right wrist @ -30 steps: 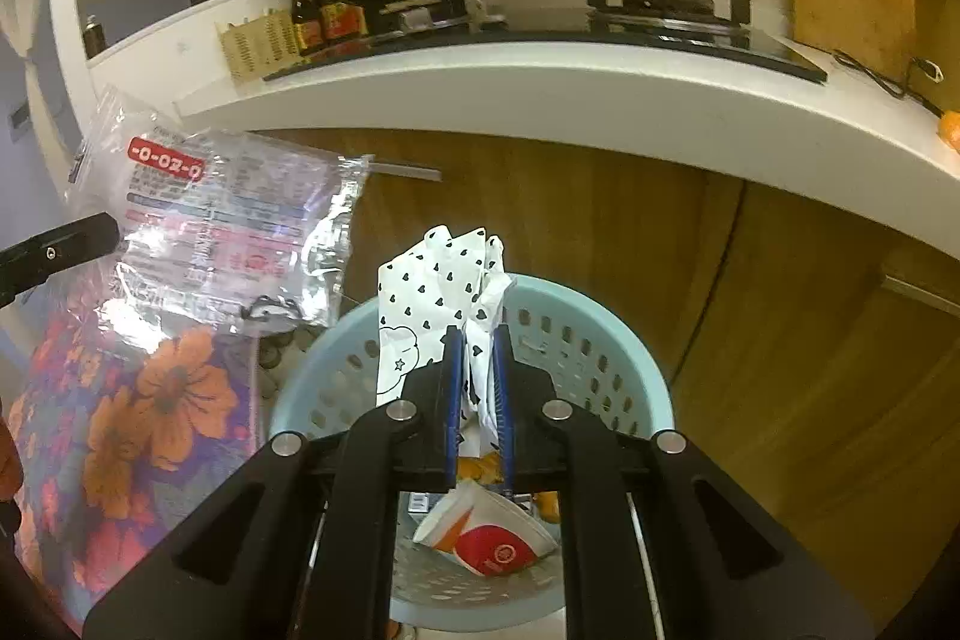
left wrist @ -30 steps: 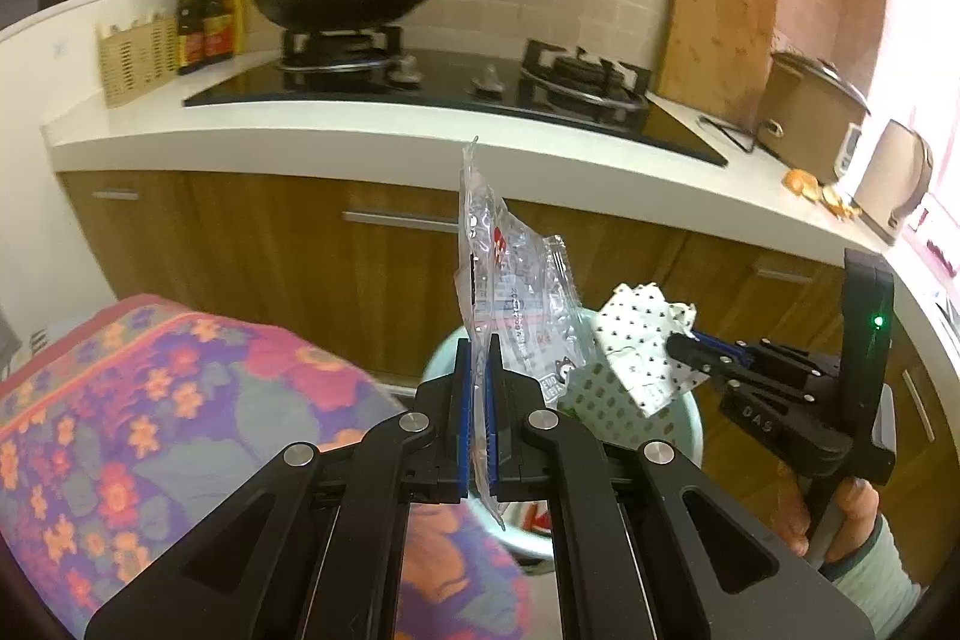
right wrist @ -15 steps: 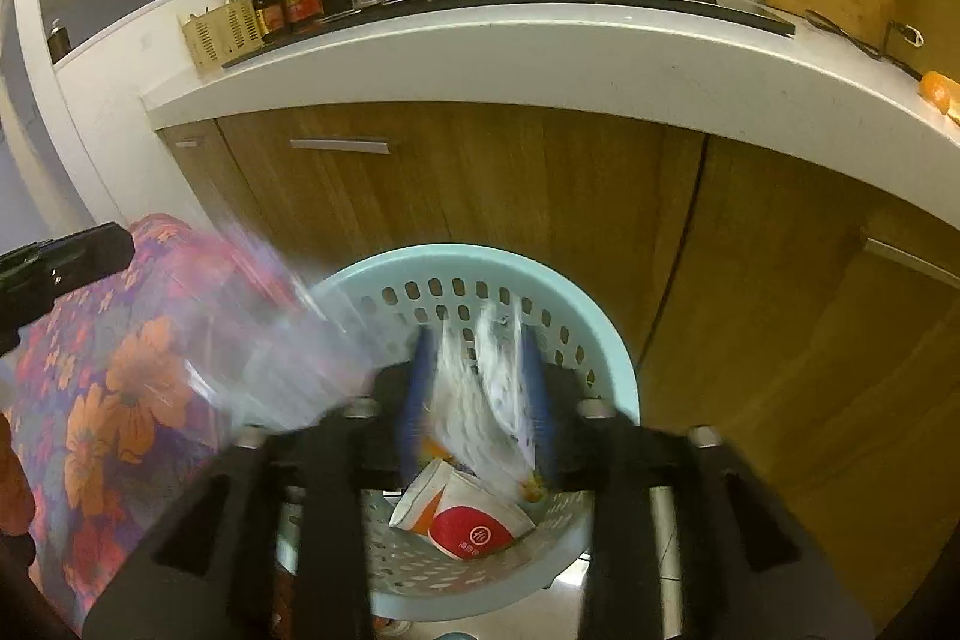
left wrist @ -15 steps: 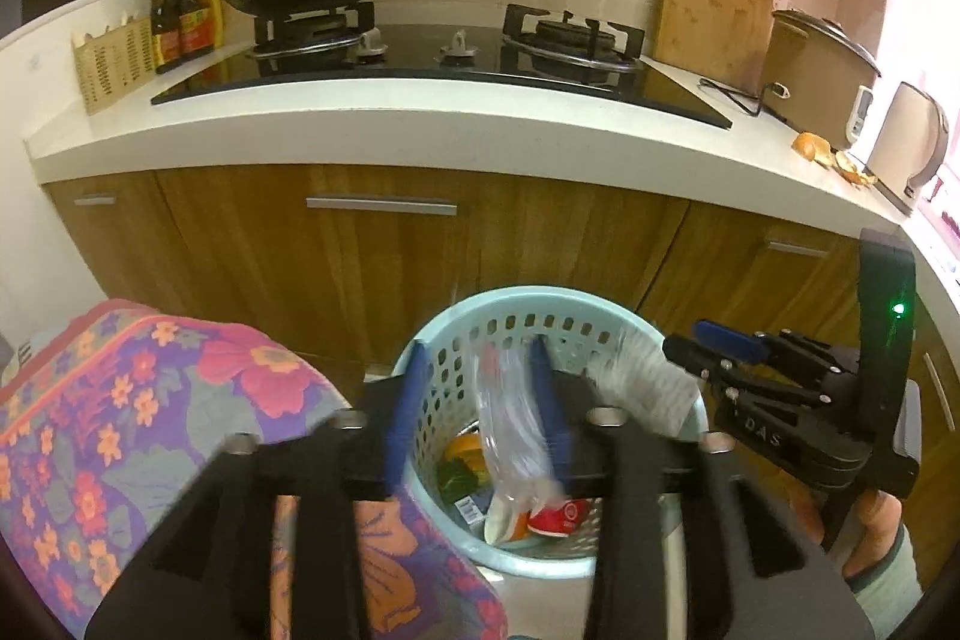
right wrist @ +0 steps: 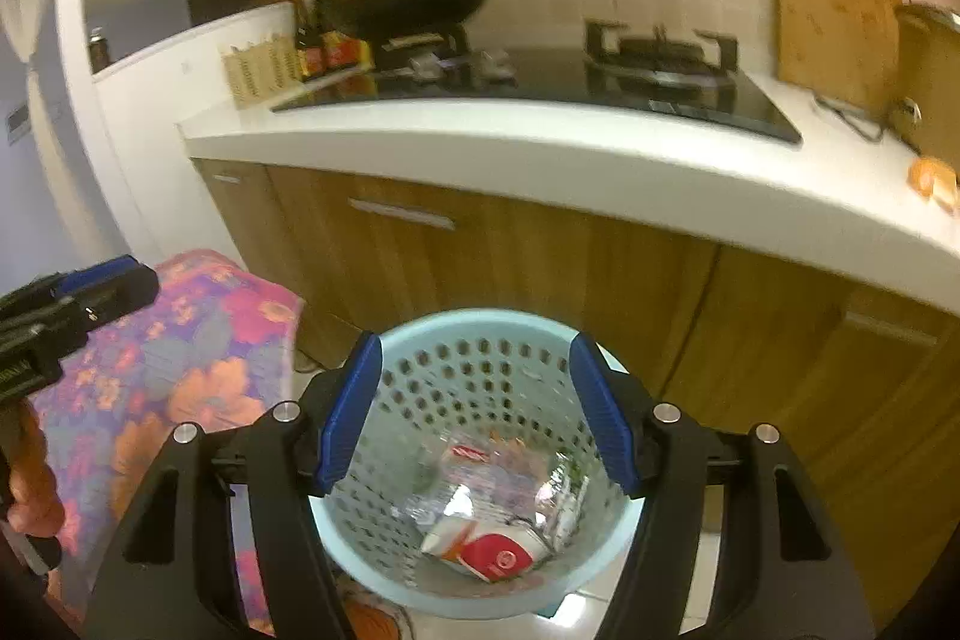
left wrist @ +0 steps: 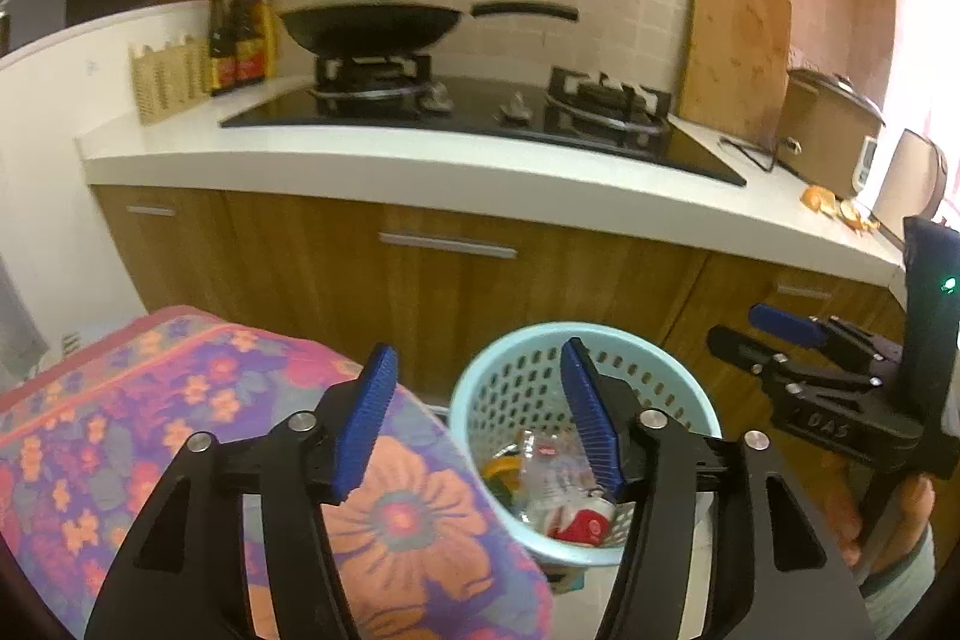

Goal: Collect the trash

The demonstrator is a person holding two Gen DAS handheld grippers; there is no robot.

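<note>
My left gripper (left wrist: 477, 415) sits at the bottom middle of its view, its jaws opening with nothing between them. My right gripper (right wrist: 474, 415) is the same, jaws spreading with nothing in them, right above the blue basket (right wrist: 480, 325) in the lower middle of the frame.

The trash is down inside the basket now. I see a clear plastic wrapper (right wrist: 474, 466) and a red and white cup (right wrist: 498, 556) at the bottom. There may be more paper under them, but it is too blurry to tell.

So this drop looks done. Orange peels (left wrist: 840, 211) on the white counter (left wrist: 420, 172), at the right edge, might be what is left to pick up.
</note>
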